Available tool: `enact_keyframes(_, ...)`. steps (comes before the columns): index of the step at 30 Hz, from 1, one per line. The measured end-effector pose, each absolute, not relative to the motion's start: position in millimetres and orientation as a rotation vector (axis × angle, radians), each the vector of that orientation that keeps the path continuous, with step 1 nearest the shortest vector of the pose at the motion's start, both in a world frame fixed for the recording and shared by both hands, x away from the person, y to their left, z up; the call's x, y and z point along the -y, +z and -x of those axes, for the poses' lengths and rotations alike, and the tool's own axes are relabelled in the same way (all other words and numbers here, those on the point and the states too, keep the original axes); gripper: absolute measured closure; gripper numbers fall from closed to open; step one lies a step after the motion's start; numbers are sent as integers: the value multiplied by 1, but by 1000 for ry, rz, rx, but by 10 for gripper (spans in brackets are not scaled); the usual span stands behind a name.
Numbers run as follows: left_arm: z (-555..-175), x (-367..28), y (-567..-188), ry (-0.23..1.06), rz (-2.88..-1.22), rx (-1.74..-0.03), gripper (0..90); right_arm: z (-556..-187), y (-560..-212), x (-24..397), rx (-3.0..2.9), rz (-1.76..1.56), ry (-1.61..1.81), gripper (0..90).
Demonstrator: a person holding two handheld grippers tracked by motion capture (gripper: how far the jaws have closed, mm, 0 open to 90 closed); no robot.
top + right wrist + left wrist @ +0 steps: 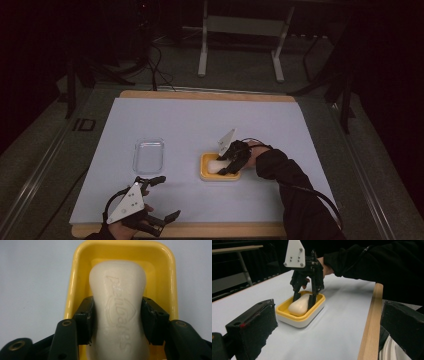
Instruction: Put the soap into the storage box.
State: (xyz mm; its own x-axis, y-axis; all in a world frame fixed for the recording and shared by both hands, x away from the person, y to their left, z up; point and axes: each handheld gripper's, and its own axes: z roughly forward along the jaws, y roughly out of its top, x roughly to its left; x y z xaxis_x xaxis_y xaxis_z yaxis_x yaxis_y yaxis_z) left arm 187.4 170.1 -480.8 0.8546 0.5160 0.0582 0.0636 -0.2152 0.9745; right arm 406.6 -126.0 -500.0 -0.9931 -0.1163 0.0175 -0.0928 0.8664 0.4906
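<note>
Resting in the yellow dish [170,277], a soap bar [117,302]

The right black two-jaw gripper [229,166] is pointing steeply downward, its jaws pressing in from both sides on the pale bar it is gripping, with its grey three-cornered plate tilting upward. The black-sleeved right forearm [280,172] is reaching in from the lower right. The left black two-jaw gripper [162,197] is resting low near the desk's front edge, jaws standing wide apart, with the left hand [125,227] wrapping its body.
</note>
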Motion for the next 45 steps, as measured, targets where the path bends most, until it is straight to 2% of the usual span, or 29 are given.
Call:
enact_keyframes(8, -187, -170, -481, 442, -1757, -446, 7, -406, -484, 128, 2999, -131, -825, 423)
enact_keyframes(14, -187, -170, -481, 444, -1759, -448, 7, -401, -463, 136, 3054, -40, -855, 338)
enact_keyframes(21, -188, -170, -481, 446, -1762, -450, 7, -394, -449, 146, 3110, 145, -870, 187)
enact_keyframes(23, -188, -169, -481, 446, -1762, -451, 7, -395, -448, 147, 3120, 179, -860, 169)
enact_keyframes(24, -188, -169, -482, 445, -1762, -452, 7, -393, -446, 151, 3124, 248, -845, 120)
enact_keyframes(37, -187, -169, -482, 444, -1762, -452, 7, -377, -448, 172, 3157, 443, -835, 126)
enact_keyframes(45, -187, -169, -481, 442, -1764, -450, 7, -372, -450, 189, 3167, 695, -912, 134)
